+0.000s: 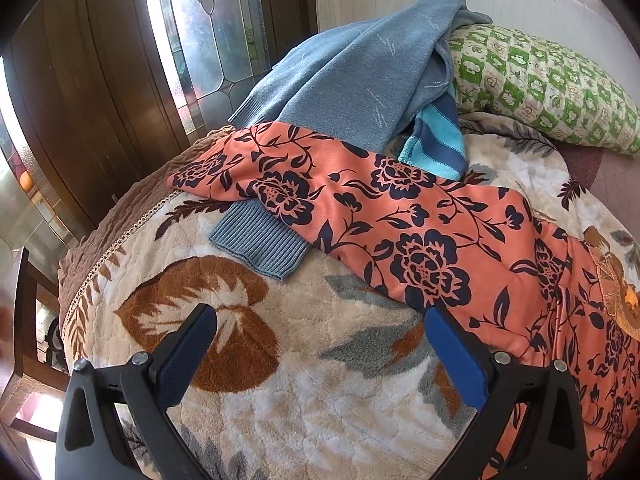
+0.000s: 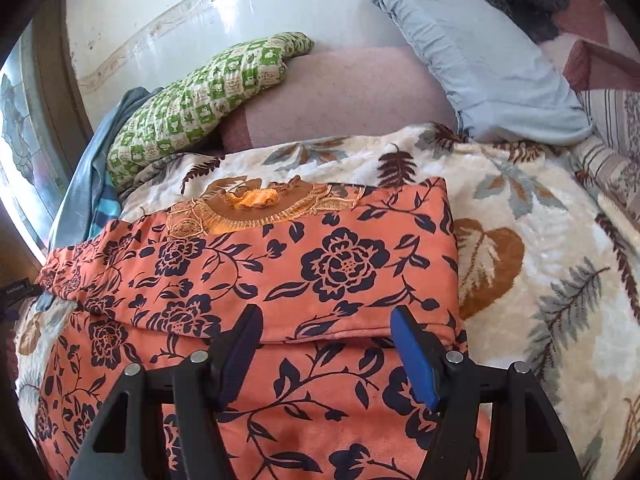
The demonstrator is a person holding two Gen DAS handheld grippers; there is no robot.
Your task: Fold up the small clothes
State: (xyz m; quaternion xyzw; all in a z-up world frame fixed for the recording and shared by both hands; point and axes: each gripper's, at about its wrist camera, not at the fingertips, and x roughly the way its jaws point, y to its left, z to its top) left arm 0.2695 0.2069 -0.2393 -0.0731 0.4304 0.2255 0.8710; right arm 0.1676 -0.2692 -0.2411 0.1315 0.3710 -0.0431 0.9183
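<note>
My right gripper [image 2: 324, 320] hangs spread over the folded edge of the orange top [image 2: 280, 264], which lies flat on the blanket [image 2: 540, 280]. My left gripper [image 1: 320, 320], also spread, hovers over bare blanket beside its sleeve [image 1: 280, 184]. The cloth looks light, limp and a bit slick, so I'd pinch hem corners. Farther off, a blue sweater [image 1: 352, 80] waits by the pillow [image 1: 540, 88]

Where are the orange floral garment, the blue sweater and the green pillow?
orange floral garment [image 2: 328, 264]: right wrist view, on its folded top layer.
blue sweater [image 1: 352, 80]: left wrist view, on its body, in the heap behind the garment.
green pillow [image 1: 540, 92]: left wrist view, on its checked cover.
</note>
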